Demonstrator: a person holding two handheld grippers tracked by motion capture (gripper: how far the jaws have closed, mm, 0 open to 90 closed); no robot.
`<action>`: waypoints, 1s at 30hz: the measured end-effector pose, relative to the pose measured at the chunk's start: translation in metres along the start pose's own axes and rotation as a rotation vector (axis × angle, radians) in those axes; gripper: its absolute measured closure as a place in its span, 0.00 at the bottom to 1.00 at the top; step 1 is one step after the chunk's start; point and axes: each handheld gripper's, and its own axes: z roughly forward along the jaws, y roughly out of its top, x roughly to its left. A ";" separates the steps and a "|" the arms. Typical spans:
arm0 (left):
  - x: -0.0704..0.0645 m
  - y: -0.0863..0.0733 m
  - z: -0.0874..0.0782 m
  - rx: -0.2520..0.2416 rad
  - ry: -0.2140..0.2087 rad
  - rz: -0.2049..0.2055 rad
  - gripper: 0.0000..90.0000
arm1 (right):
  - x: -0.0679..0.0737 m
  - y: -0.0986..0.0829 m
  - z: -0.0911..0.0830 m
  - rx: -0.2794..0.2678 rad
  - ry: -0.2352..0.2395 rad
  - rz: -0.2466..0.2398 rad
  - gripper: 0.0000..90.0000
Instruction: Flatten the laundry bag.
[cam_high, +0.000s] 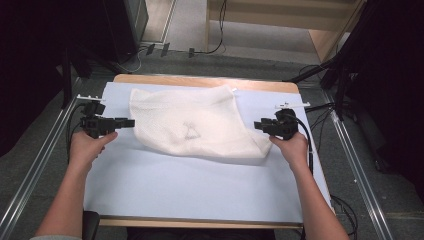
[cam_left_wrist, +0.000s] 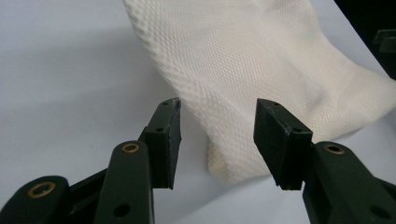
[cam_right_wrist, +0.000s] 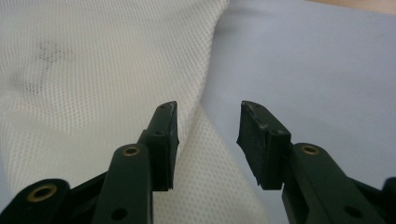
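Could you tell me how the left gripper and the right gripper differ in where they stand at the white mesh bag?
The left gripper faces the white mesh bag at its left edge, the right gripper at its lower right corner. In the gripper views, a rounded fold of the bag lies between the left gripper's jaws; a flat edge between the right gripper's. Both are open.
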 end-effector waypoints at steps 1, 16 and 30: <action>0.001 0.003 0.001 0.001 0.007 0.005 0.58 | 0.001 0.003 0.006 0.003 0.004 -0.002 0.65; 0.022 0.027 0.032 0.012 0.047 -0.031 0.57 | 0.010 0.048 0.082 0.053 0.004 -0.007 0.54; 0.027 0.024 0.047 0.012 -0.041 -0.070 0.90 | 0.008 0.049 0.125 0.154 0.011 0.041 0.93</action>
